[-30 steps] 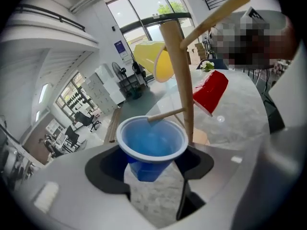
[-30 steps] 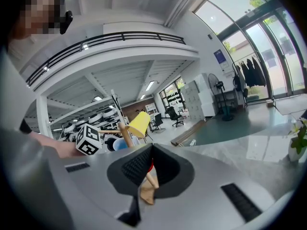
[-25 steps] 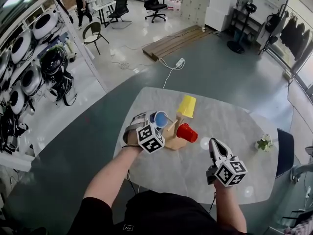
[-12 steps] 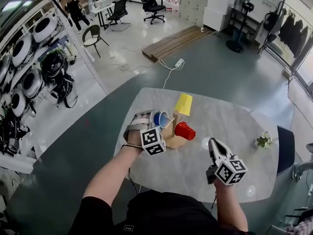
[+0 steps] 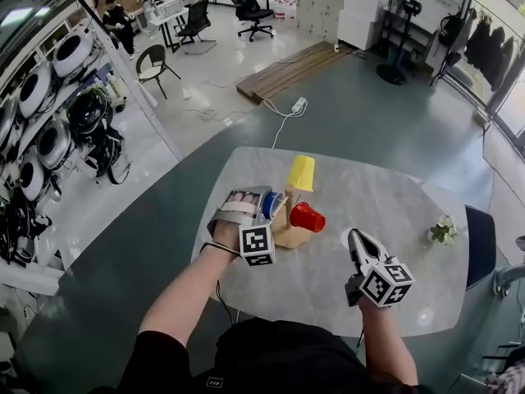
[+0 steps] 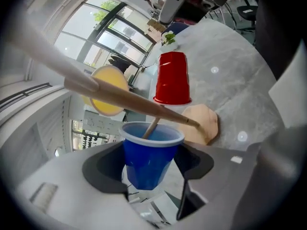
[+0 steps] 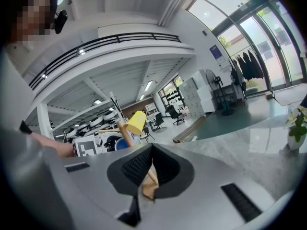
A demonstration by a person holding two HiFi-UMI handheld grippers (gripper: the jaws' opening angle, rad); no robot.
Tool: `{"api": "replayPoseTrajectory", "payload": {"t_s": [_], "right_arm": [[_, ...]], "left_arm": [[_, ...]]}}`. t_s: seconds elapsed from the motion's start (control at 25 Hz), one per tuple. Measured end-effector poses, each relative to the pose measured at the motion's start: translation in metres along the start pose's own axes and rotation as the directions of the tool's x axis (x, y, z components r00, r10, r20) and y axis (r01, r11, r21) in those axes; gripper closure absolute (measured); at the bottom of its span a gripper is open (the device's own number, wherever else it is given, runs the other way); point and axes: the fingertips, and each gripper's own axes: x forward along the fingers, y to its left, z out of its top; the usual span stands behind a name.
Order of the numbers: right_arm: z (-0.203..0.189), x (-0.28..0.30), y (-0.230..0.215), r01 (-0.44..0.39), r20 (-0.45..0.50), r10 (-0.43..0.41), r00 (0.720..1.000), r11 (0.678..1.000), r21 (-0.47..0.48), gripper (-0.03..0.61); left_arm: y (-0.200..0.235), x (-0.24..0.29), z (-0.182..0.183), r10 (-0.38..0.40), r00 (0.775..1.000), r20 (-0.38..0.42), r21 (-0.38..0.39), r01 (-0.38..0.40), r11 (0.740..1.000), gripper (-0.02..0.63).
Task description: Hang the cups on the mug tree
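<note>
The wooden mug tree (image 5: 289, 230) stands on the left half of the marble table (image 5: 394, 208). A yellow cup (image 5: 300, 173) hangs on its far peg and a red cup (image 5: 307, 217) on the right peg. My left gripper (image 5: 267, 204) is at the tree's left side, shut on a blue cup (image 5: 276, 204) that it mostly hides. In the left gripper view the blue cup (image 6: 151, 152) sits between the jaws, mouth towards the tree, with a peg (image 6: 152, 126) reaching into it. My right gripper (image 5: 355, 240) hovers to the right of the tree, shut and holding nothing.
A small potted plant (image 5: 444, 233) stands near the table's right edge, beside a blue chair (image 5: 478, 249). The table's near edge runs just in front of my body. Bare tabletop lies between the tree and the plant.
My left hand has rolled over and shifted slightly towards the tree, so the blue cup's mouth is now mostly hidden behind the gripper. The right gripper has stayed put.
</note>
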Motion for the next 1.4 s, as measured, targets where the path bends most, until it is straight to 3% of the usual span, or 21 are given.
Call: {"api": "replayPoseTrajectory", "payload": {"t_s": [0.16, 0.4, 0.6, 0.72, 0.96, 1.12, 1.28, 1.4], "right_arm": [[-0.003, 0.000, -0.001, -0.002, -0.001, 0.002, 1.000, 1.000, 0.019, 0.566], [-0.006, -0.003, -0.005, -0.004, -0.009, 0.005, 1.000, 0.999, 0.039, 0.566], [-0.007, -0.002, -0.006, -0.021, -0.004, 0.021, 1.000, 0.998, 0.051, 0.566], [-0.009, -0.003, -0.004, -0.042, -0.005, 0.042, 0.999, 0.997, 0.059, 0.566], [-0.011, -0.012, -0.007, -0.080, -0.007, 0.080, 0.997, 0.995, 0.064, 0.566], [-0.013, -0.024, -0.011, -0.122, -0.016, 0.123, 0.992, 0.992, 0.039, 0.566], [-0.010, -0.036, -0.009, -0.176, -0.028, 0.176, 0.984, 0.984, 0.002, 0.566], [-0.009, -0.038, -0.005, -0.201, -0.033, 0.201, 0.979, 0.979, -0.017, 0.566]], "left_arm": [[-0.008, -0.002, 0.010, -0.010, 1.000, 0.021, 0.083, 0.008, 0.996, 0.310], [-0.009, -0.007, 0.012, -0.007, 1.000, 0.017, 0.076, 0.005, 0.997, 0.305], [-0.016, -0.015, 0.018, -0.005, 1.000, 0.018, 0.130, 0.002, 0.992, 0.299], [-0.018, -0.020, 0.019, -0.006, 1.000, 0.007, 0.113, 0.006, 0.994, 0.299], [-0.023, -0.030, 0.016, -0.020, 0.999, -0.029, 0.029, 0.021, 0.999, 0.299], [-0.016, -0.048, 0.020, 0.009, 0.999, -0.036, -0.079, -0.012, 0.997, 0.299], [-0.010, -0.066, 0.025, 0.023, 0.999, -0.038, -0.234, -0.031, 0.972, 0.299], [-0.013, -0.076, 0.030, 0.011, 1.000, -0.003, -0.352, -0.011, 0.936, 0.299]]}}
